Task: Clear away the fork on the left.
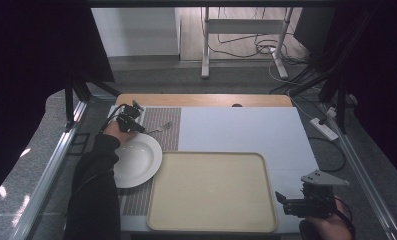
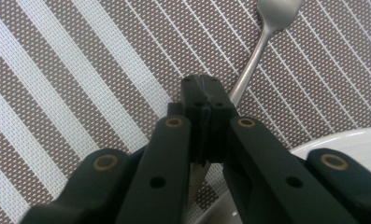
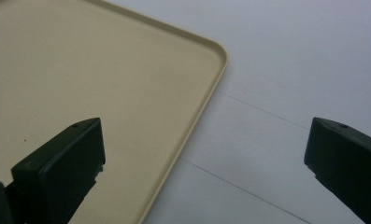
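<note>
- While the left hand-held gripper is clamped on the fork handle over the striped placemat, lifting seems the step.
- Right hand-held gripper hangs wide open by the tray; next needs a steady raise.

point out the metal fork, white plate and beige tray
silver metal fork [image 2: 260,44], left gripper view, on its neck
round white plate [image 1: 136,161], high view, on its bowl
beige rectangular tray [image 1: 211,190], high view, on its bare floor

left tongs: jaws closed | right tongs: jaws wide apart
</note>
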